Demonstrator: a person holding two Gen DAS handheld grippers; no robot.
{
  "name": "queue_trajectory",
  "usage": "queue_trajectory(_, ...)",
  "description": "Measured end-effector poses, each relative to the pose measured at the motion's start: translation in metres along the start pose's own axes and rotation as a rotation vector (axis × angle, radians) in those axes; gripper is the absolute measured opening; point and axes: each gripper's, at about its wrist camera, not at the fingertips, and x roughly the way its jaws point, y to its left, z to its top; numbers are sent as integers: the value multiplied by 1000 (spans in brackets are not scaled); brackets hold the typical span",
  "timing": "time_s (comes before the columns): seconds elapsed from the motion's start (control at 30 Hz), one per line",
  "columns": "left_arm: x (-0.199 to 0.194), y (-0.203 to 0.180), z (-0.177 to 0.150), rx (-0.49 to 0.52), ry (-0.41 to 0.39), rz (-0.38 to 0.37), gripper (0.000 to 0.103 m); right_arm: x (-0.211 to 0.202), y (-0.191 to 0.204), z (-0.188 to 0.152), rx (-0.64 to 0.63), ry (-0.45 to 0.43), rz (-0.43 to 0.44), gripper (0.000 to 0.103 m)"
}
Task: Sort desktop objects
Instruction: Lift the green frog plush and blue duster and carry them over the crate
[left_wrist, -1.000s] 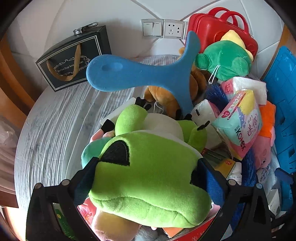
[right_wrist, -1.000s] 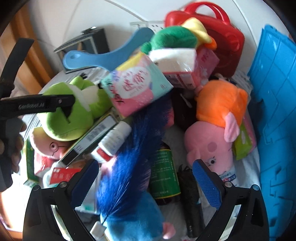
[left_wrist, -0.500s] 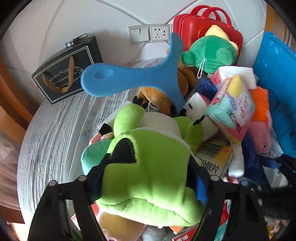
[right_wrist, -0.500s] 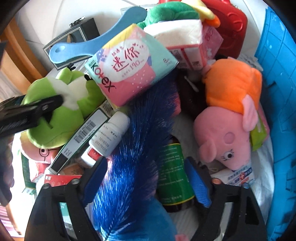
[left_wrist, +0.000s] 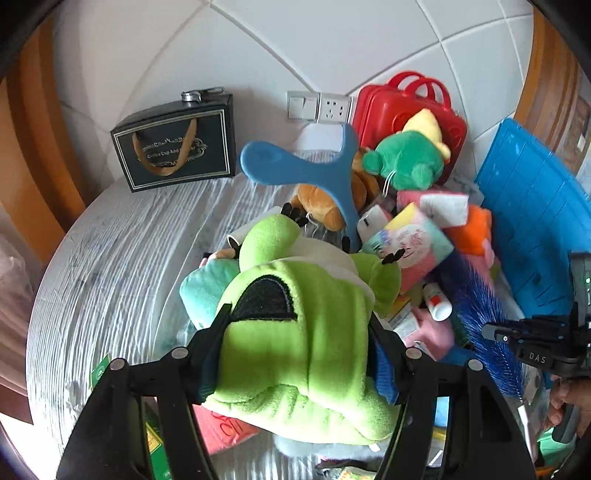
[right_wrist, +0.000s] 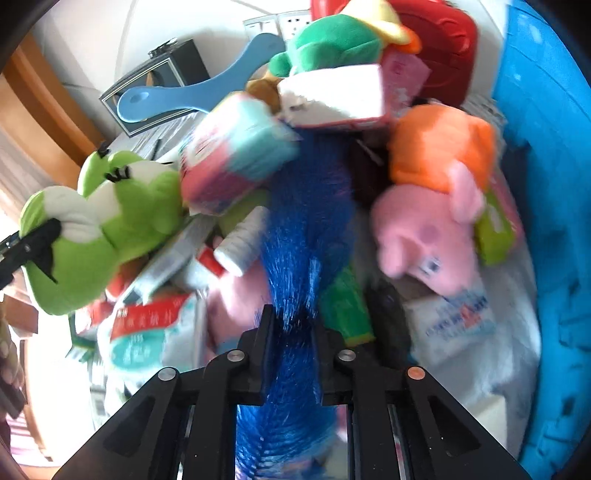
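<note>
My left gripper (left_wrist: 295, 347) is shut on a lime-green plush frog (left_wrist: 295, 332) and holds it over a pile of toys and packets; the frog also shows at the left of the right wrist view (right_wrist: 103, 229). My right gripper (right_wrist: 293, 321) is shut on a blue bristle brush (right_wrist: 306, 229) that runs up the middle of the pile; the brush shows at the right of the left wrist view (left_wrist: 480, 306). A pink pig plush (right_wrist: 424, 236) with an orange part lies right of the brush. A pink-and-teal pad packet (right_wrist: 236, 166) lies just left of it.
A blue plastic crate (left_wrist: 535, 214) stands at the right. A red case (left_wrist: 406, 107), a green plush (left_wrist: 406, 158) and a blue paddle (left_wrist: 303, 170) are at the back. A black gift bag (left_wrist: 173, 147) leans on the wall. The grey cloth table (left_wrist: 110, 266) stretches left.
My right gripper has moved forward and closed on the blue brush. My left gripper has tightened on the green frog and lifted back from the pile.
</note>
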Motion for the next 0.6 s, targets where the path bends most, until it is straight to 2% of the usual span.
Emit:
queue_trajectory(0.37,-61,-19,-6,-2,-105,-31,65,-71,-40,-44,15,-61,-68,13)
queue_trajectory(0.6,-93,-30,-10,3,-146,-21,65,-107,-37,-59,-16,-115,-70,13)
